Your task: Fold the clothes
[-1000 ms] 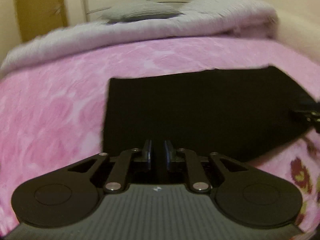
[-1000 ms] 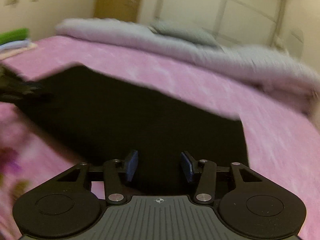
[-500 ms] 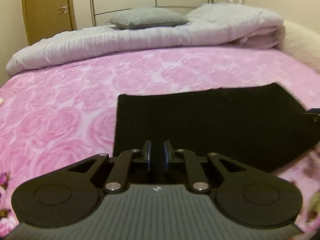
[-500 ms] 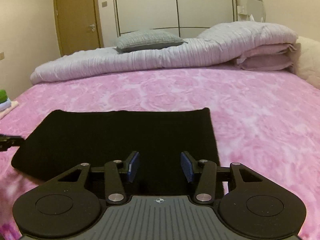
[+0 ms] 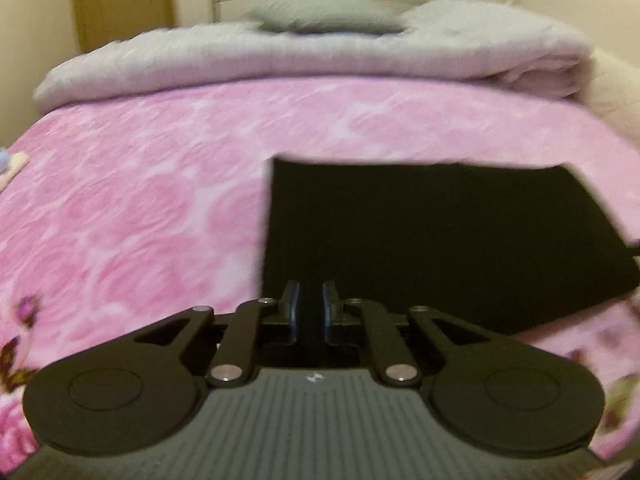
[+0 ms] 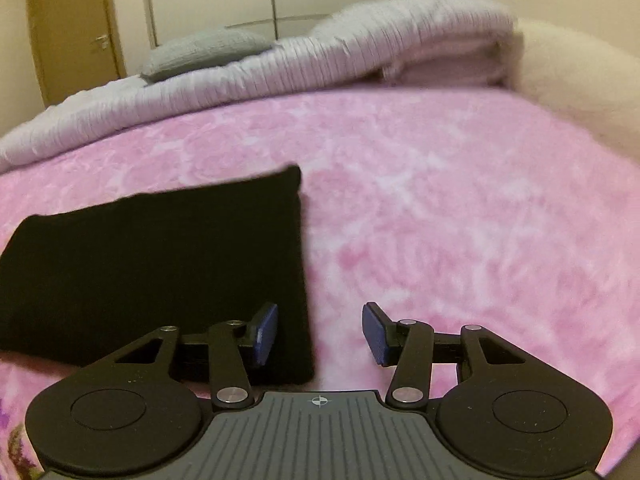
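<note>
Black cloth [image 5: 440, 240] is lying flat on the pink bed [image 5: 140, 220], already folded into a rectangle, near the front edge of the bed. Grey quilt [image 5: 280, 60] and pillow [image 5: 328, 20] are sitting well behind it, apart from it.

Left tool [image 5: 308, 312] is sitting over the near left corner of the cloth, jaws almost closed with only a narrow slot between the pads. Dark fabric is showing in that slot, but I cannot tell whether the pads are pinching it or just hovering above.

Right tool [image 6: 318, 334] is standing wide open and holding nothing. Its left finger [image 6: 266, 332] is over the cloth's right edge; its right finger [image 6: 376, 334] is over bare bedspread. The cloth edge is running between them.

Risks as I am reading them:
- Right tool is straddling the edge rather than the corner. Closing here is likely catching only the top layer, so the stack is peeling apart on the lift.
- Pads pressing down into soft bedding could be grabbing the pink bedspread along with the cloth.
- If the left tool is not actually gripping, lifting from one side is dragging the cloth askew and spoiling the square fold.
- Uneven lift between the two tools is skewing the next fold line.
- Both views are motion-blurred, so the layer edges are hard to judge.
</note>
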`<state>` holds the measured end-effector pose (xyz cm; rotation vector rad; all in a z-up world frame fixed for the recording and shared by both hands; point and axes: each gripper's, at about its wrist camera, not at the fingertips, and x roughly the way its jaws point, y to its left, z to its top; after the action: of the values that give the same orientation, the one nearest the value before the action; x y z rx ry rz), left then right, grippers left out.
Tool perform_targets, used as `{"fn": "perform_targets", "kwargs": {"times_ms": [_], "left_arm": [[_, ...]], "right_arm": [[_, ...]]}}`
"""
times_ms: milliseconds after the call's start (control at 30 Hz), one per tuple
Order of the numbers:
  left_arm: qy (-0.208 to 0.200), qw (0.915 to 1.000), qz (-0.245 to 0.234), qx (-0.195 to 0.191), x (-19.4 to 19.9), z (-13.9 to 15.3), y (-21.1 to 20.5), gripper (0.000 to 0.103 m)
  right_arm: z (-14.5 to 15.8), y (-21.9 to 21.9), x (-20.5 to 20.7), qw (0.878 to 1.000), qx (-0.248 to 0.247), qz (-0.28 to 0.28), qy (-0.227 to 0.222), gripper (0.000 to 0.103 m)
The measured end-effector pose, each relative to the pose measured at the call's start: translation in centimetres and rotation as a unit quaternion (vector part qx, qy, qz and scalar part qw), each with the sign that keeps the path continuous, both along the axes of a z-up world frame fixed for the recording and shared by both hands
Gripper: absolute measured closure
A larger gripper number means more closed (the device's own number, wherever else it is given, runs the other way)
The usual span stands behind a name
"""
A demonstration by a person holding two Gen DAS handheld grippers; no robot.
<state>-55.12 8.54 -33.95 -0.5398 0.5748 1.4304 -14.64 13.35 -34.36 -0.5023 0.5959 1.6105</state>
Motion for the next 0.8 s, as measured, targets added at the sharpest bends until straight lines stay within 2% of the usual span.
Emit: {"fn": "perform_targets", "kwargs": {"times_ms": [100, 200, 300, 400, 500, 633, 667, 700, 800], "left_arm": [[-0.01, 0.9986, -0.048, 0.019, 3.0, 1.2, 0.5, 0.095], [-0.018, 0.995, -0.096, 0.02, 5.8, 0.8, 2.2, 0.095], [-0.034, 0.991, -0.13, 0.006, 7.7, -0.9, 4.2, 0.093], [-0.01, 0.9929, -0.118, -0.009, 7.7, -3.2, 5.4, 0.088], [0.01, 0.9968, -0.08, -0.005, 4.8, -4.1, 5.2, 0.088], [0.011, 0.9996, -0.024, 0.001, -1.1, -4.5, 4.0, 0.09], [0.011, 0.9999, -0.013, -0.003, -1.9, -4.5, 3.6, 0.09], [0.01, 0.9999, -0.003, -0.006, -2.7, -4.5, 3.3, 0.099], [0.013, 0.9996, 0.021, -0.014, -3.9, -4.3, 2.2, 0.1]], "right_arm": [[1.3, -0.3, -2.7, 0.999, 0.021, 0.046, 0.016, 0.055], [1.3, 0.2, -6.0, 0.993, 0.036, 0.11, 0.022, 0.056], [0.2, 1.4, -9.0, 0.985, 0.032, 0.164, 0.032, 0.059], [-1.6, 2.8, -10.6, 0.98, 0.015, 0.193, 0.048, 0.059], [-3.0, 3.1, -9.7, 0.984, 0.014, 0.175, 0.019, 0.059], [-3.6, 3.4, -5.6, 0.992, 0.023, 0.124, -0.005, 0.07], [-3.7, 3.3, -4.4, 0.993, 0.024, 0.113, -0.008, 0.074], [-3.6, 3.2, -3.3, 0.994, 0.026, 0.102, -0.009, 0.076], [-3.5, 2.5, -0.6, 0.998, 0.022, 0.061, 0.007, 0.075]]}}
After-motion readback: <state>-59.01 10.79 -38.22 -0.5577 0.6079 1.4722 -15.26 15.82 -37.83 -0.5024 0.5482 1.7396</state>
